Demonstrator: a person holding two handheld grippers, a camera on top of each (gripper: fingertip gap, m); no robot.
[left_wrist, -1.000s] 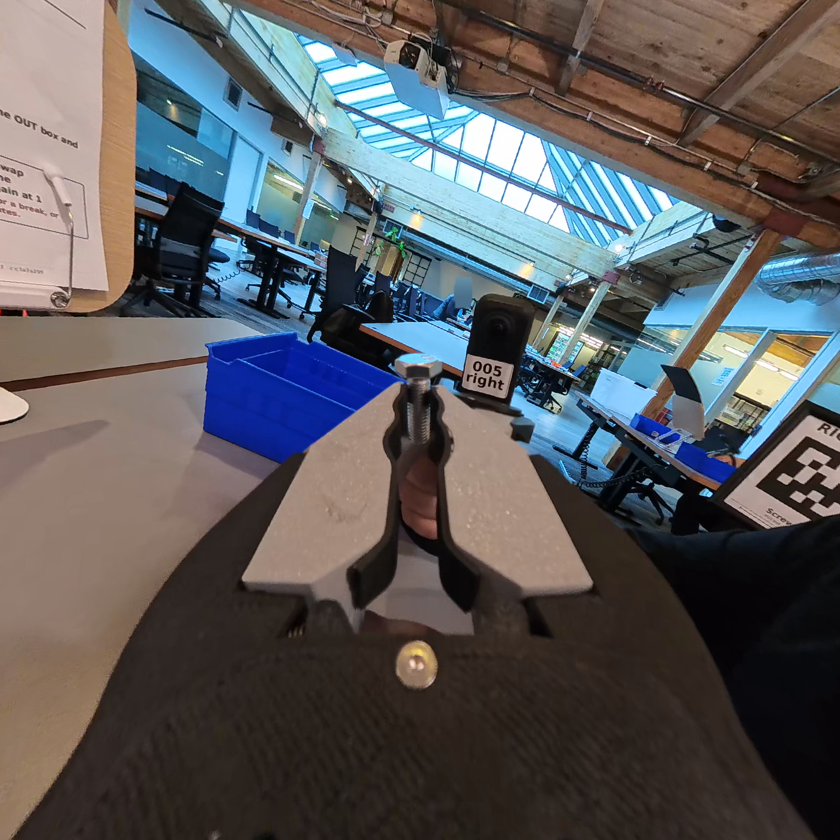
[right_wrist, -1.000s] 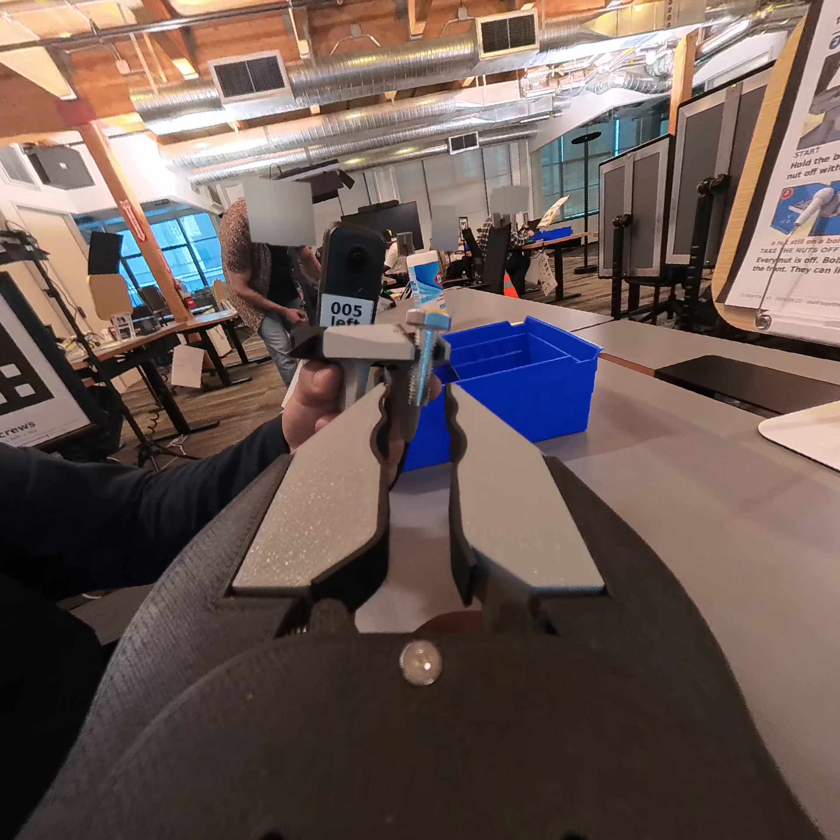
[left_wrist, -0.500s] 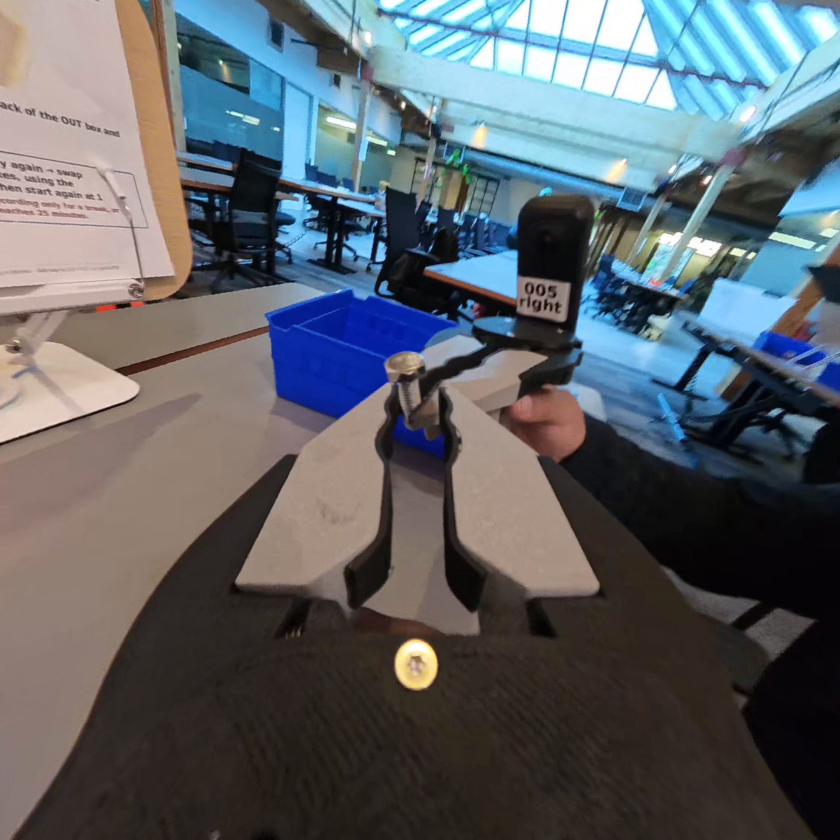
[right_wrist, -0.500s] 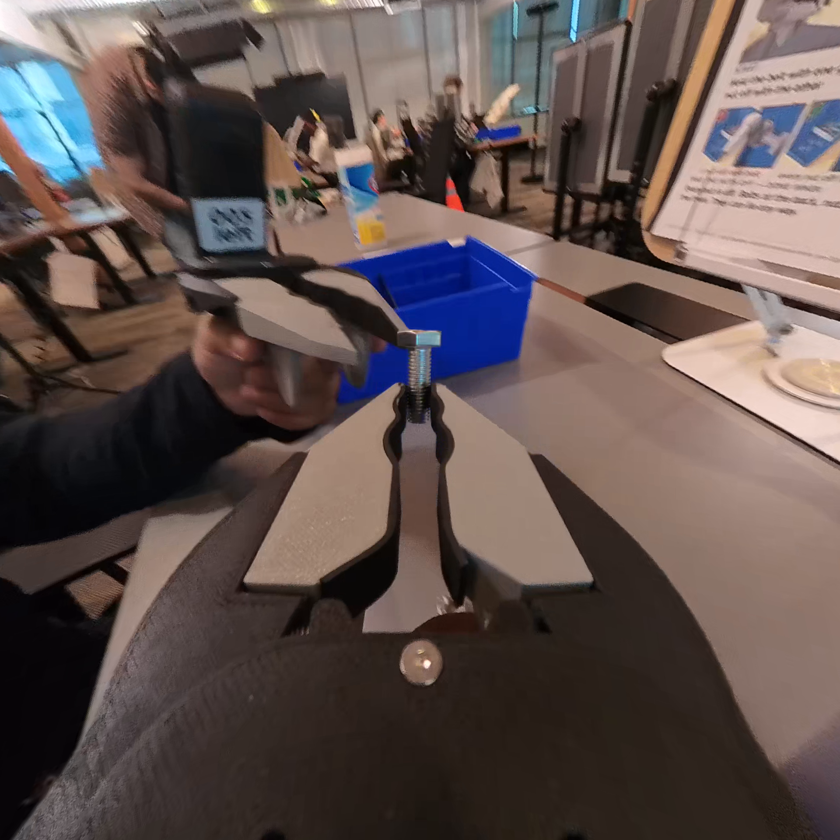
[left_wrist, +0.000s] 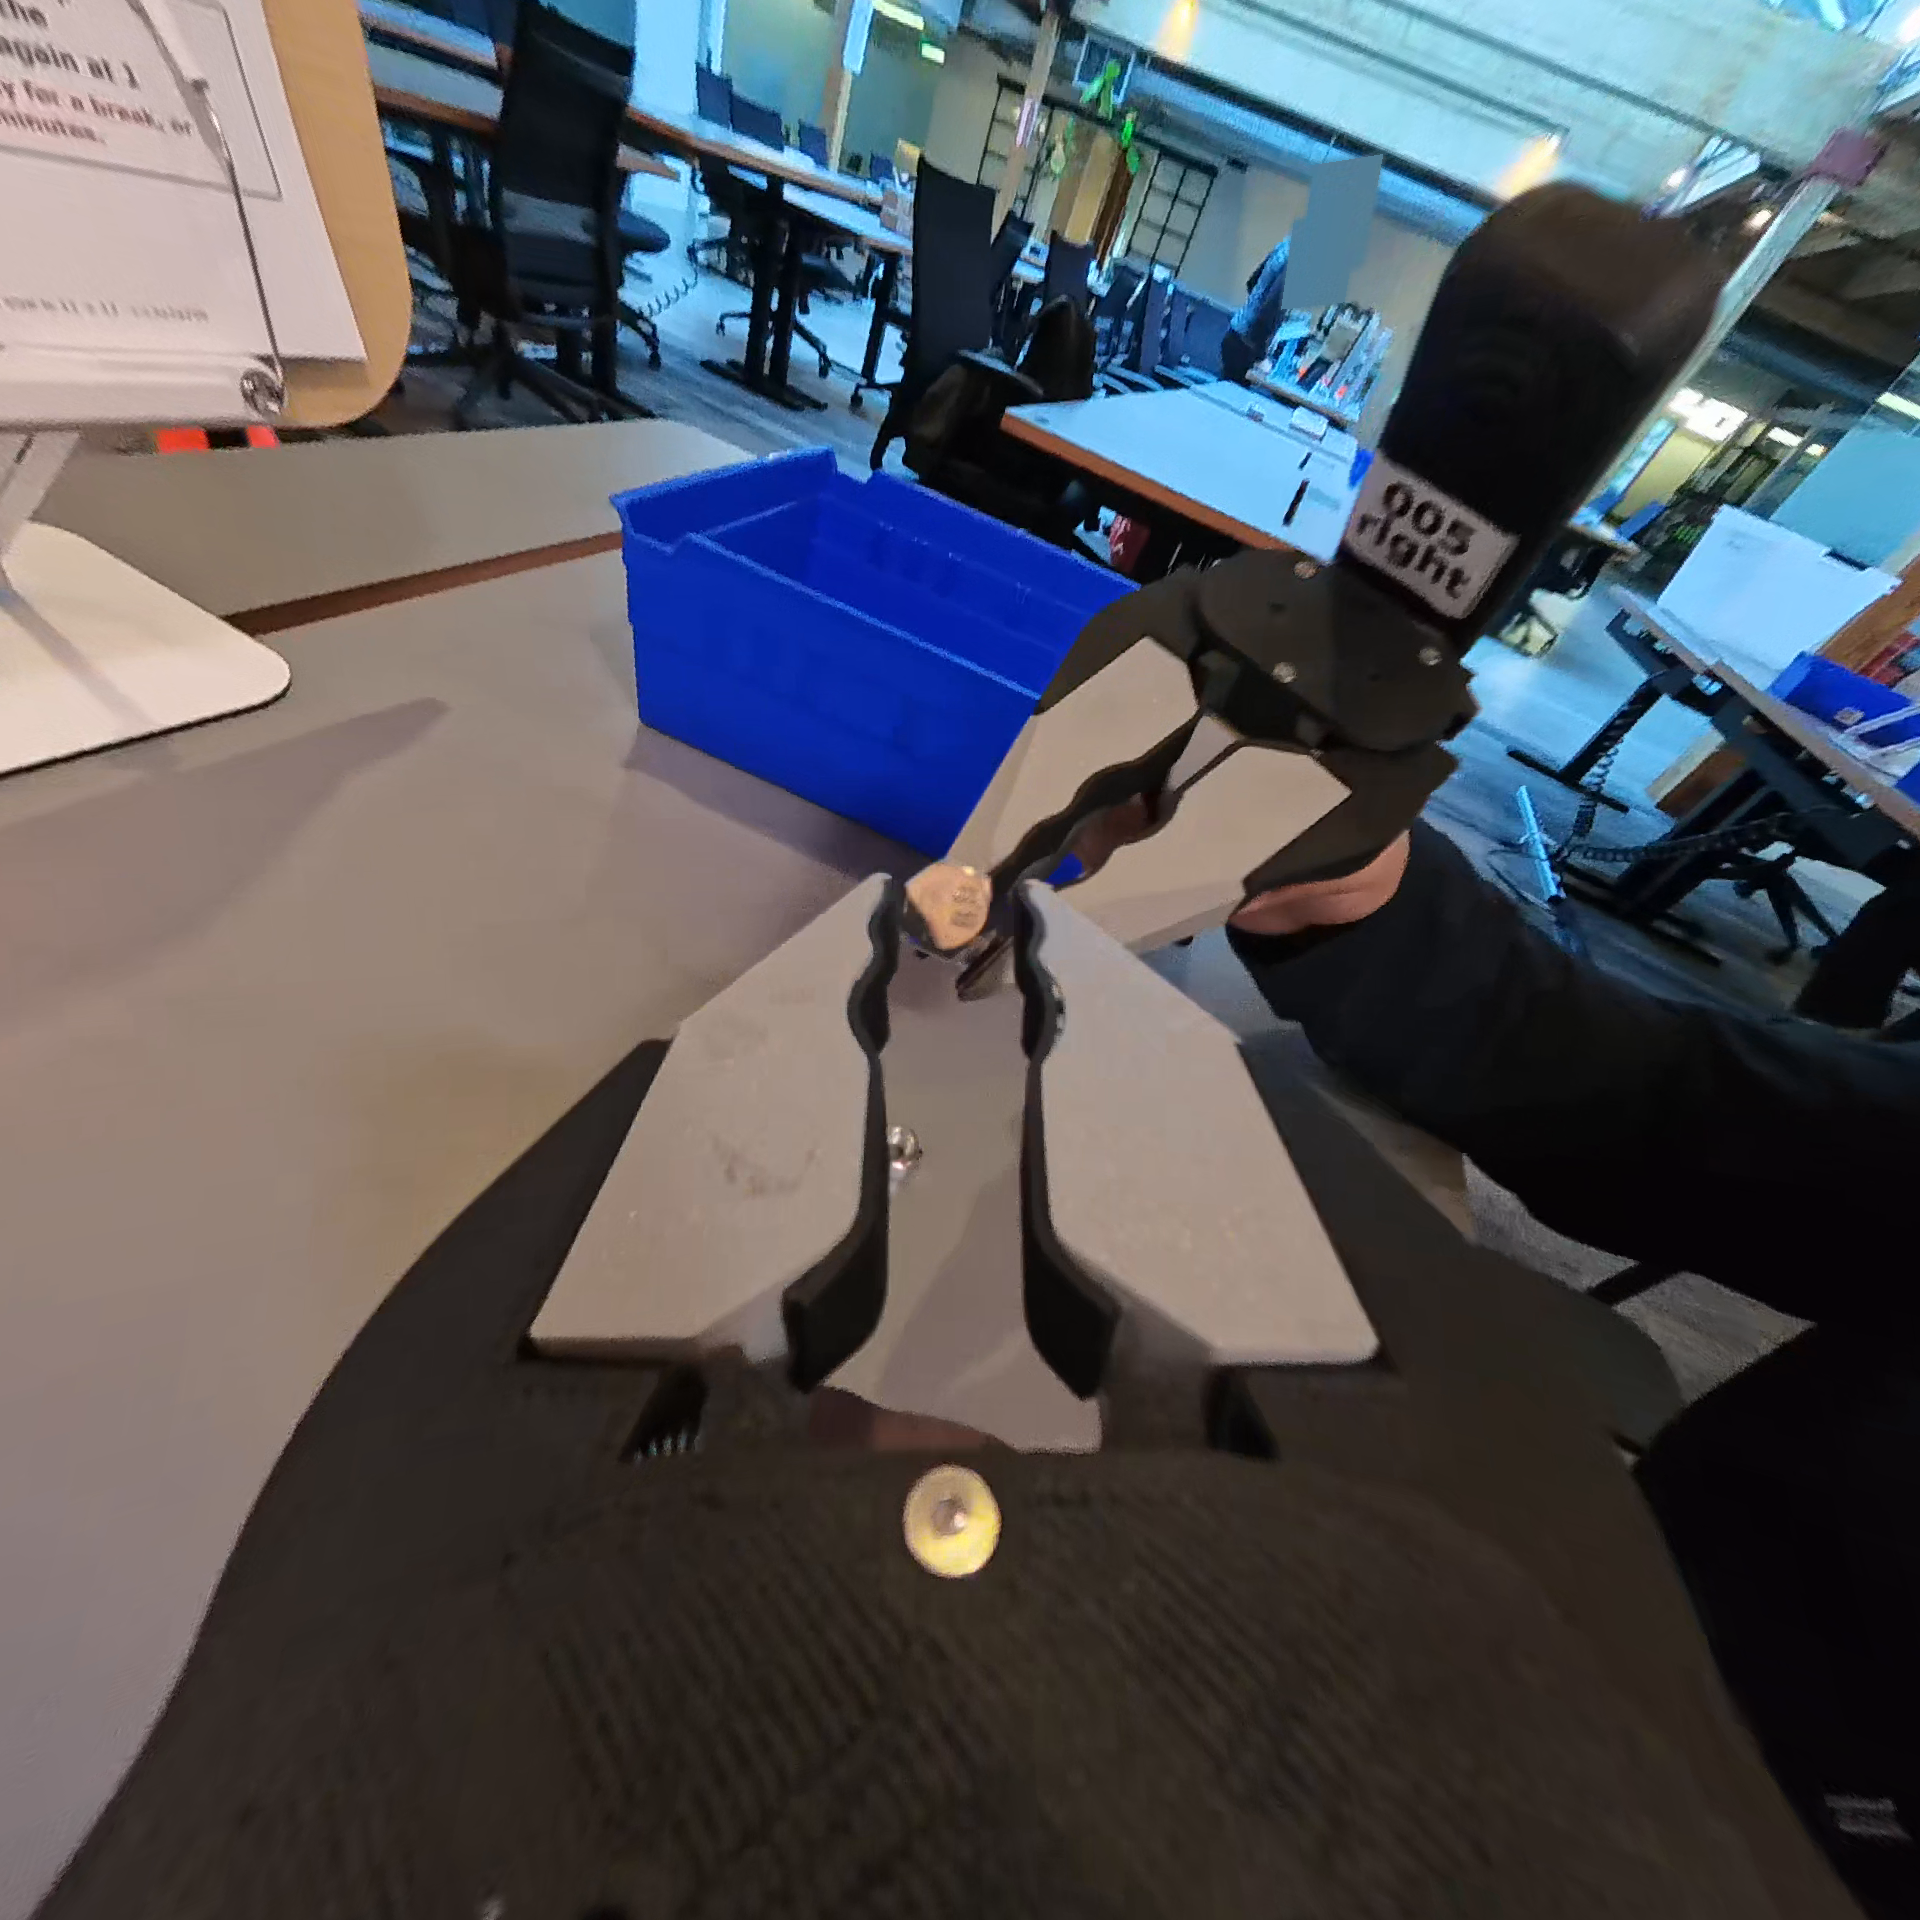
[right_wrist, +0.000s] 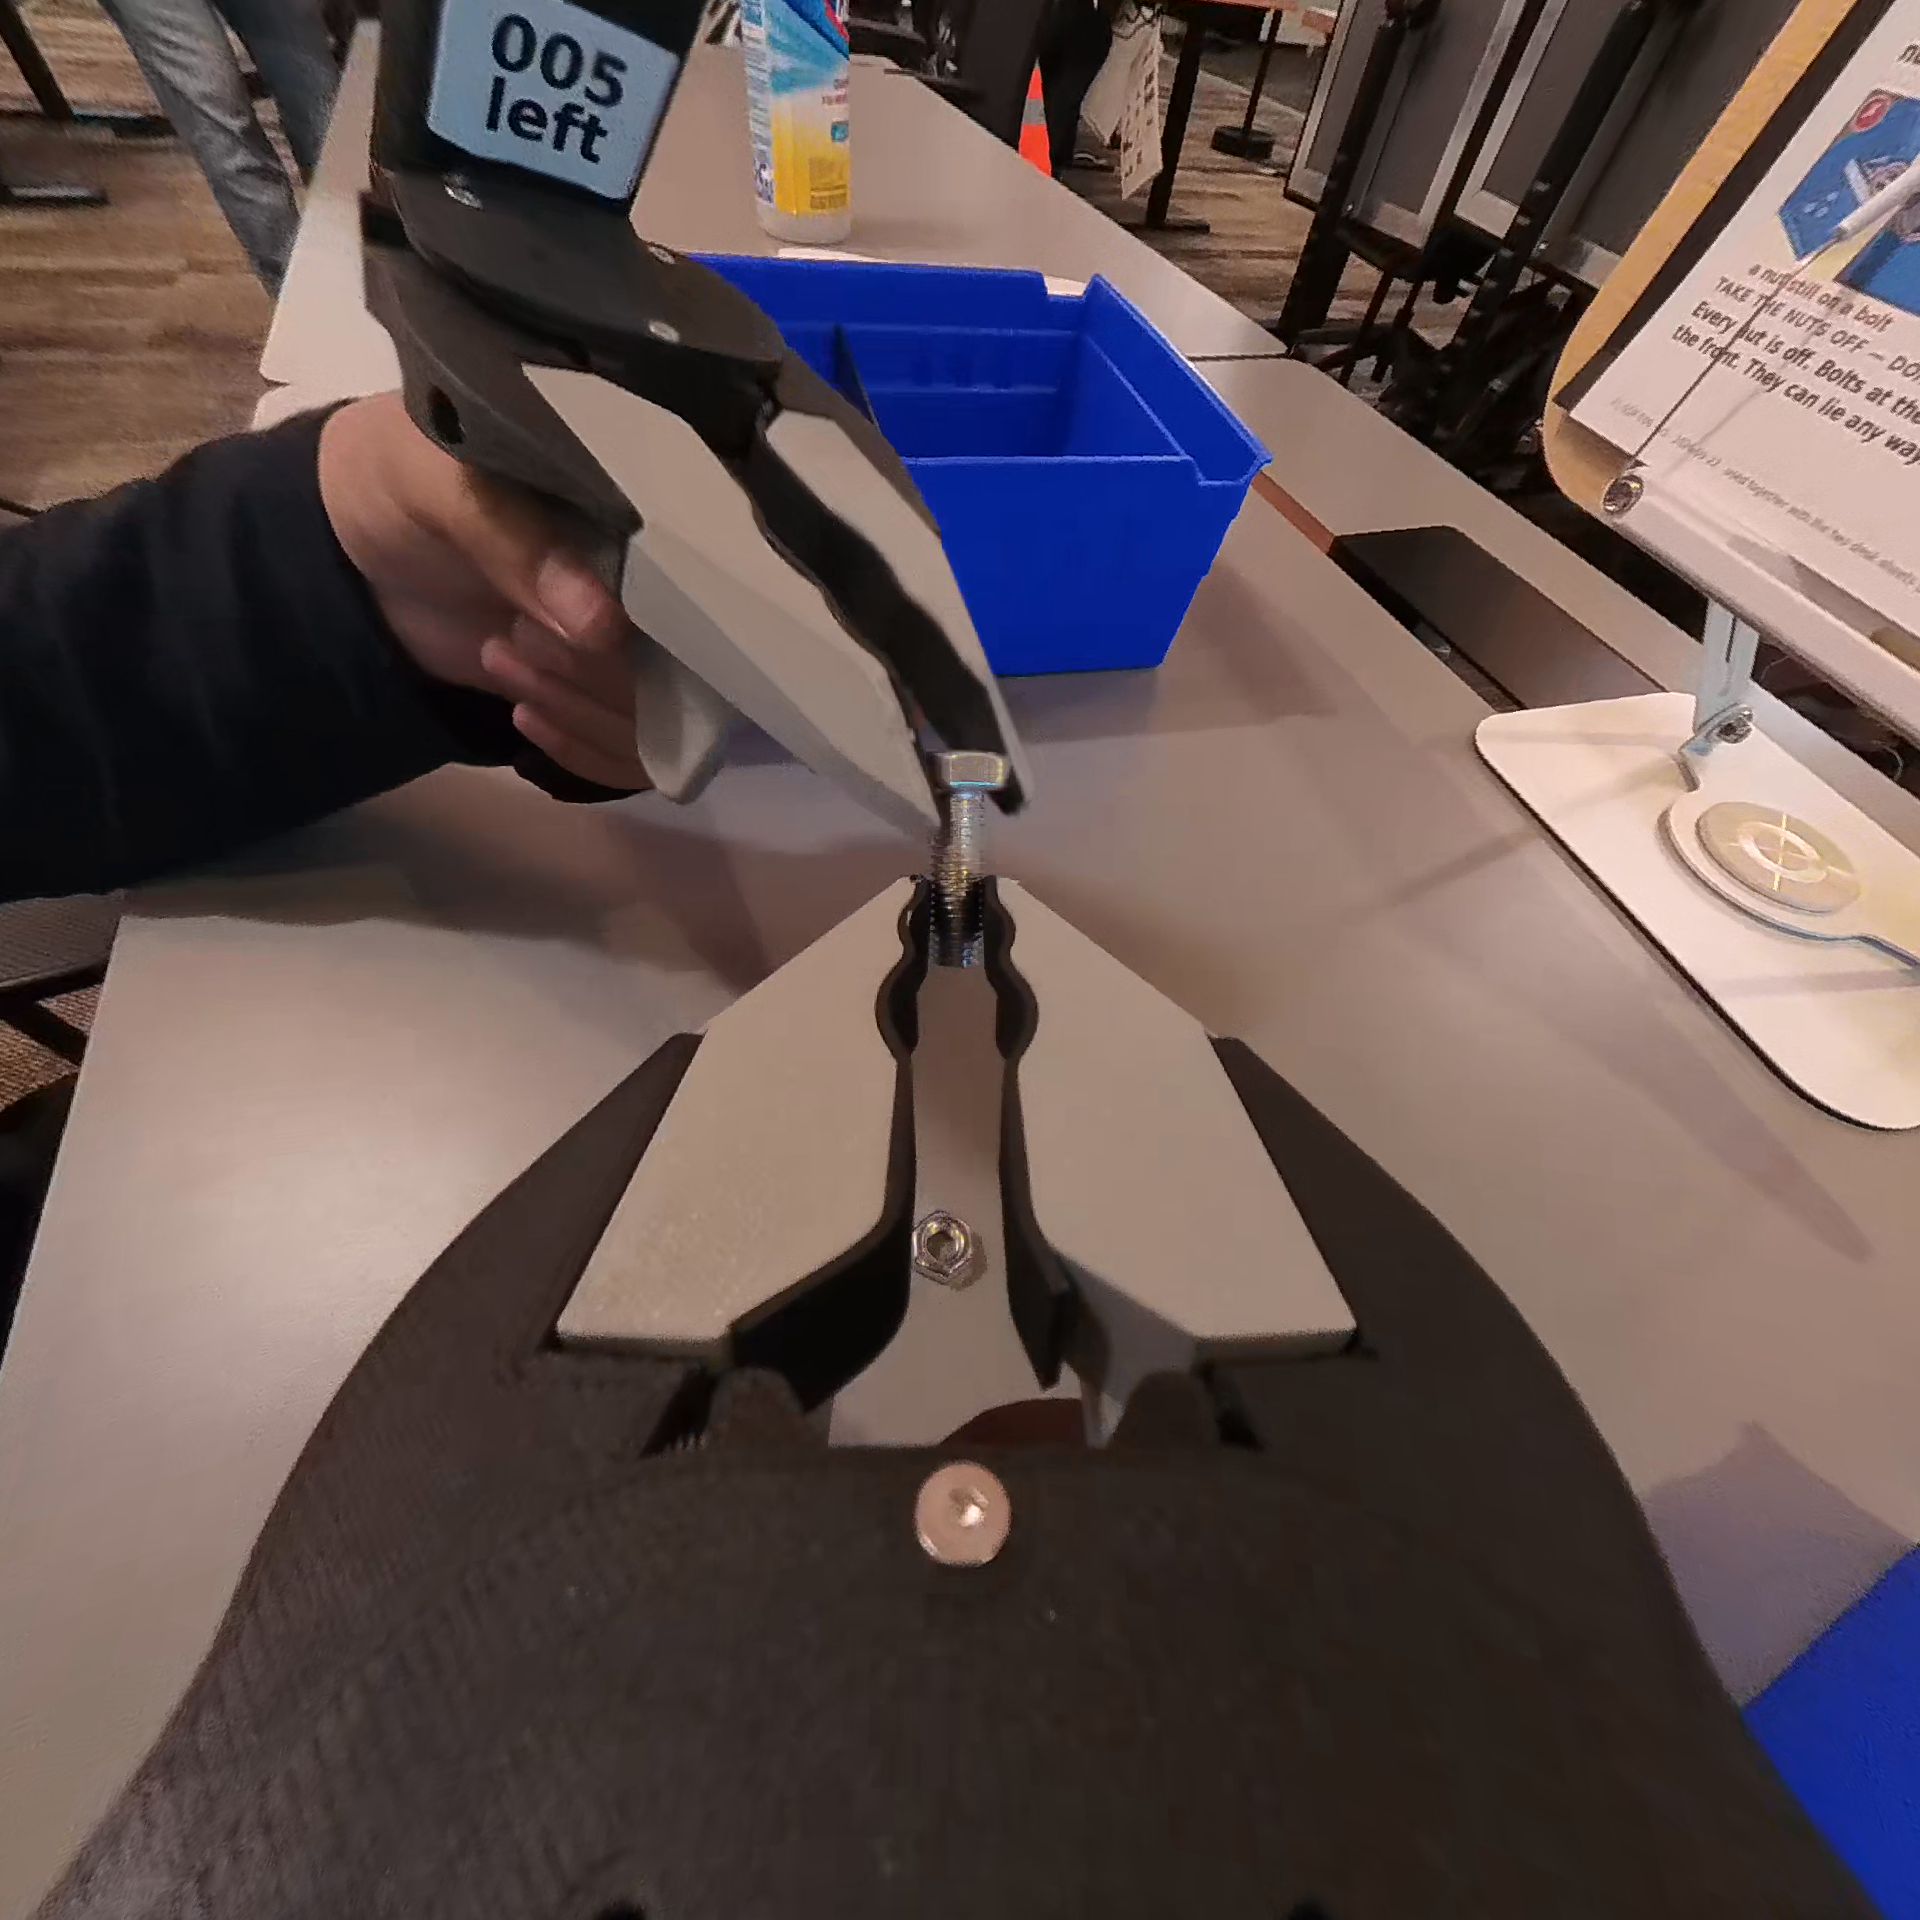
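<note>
A silver hex bolt (right_wrist: 961, 883) stands upright just above the grey table (right_wrist: 1351, 935). My right gripper (right_wrist: 958, 906) is shut on its threaded shank. My left gripper (right_wrist: 971, 802) comes down from the upper left, its tips closed around the bolt head. In the left wrist view the bolt head (left_wrist: 948, 909) sits between my left gripper's (left_wrist: 954, 916) tips. There my right gripper (left_wrist: 987, 940) reaches in from the upper right. A loose hex nut (right_wrist: 943, 1252) lies on the table under the right fingers. It also shows in the left wrist view (left_wrist: 902, 1151).
A blue bin (right_wrist: 1070, 561) with a divider stands on the table behind the bolt, also in the left wrist view (left_wrist: 831, 675). A white stand (right_wrist: 1766, 883) with an instruction sheet is at the right. A bottle (right_wrist: 795, 125) stands behind the bin. Desks and chairs fill the room beyond. My two grippers' fingertips are within a few centimetres of each other.
The right gripper closed on the bolt's shank. Both grippers tipped down and lowered the bolt towards the table. A loose nut now shows on the table beneath them.
</note>
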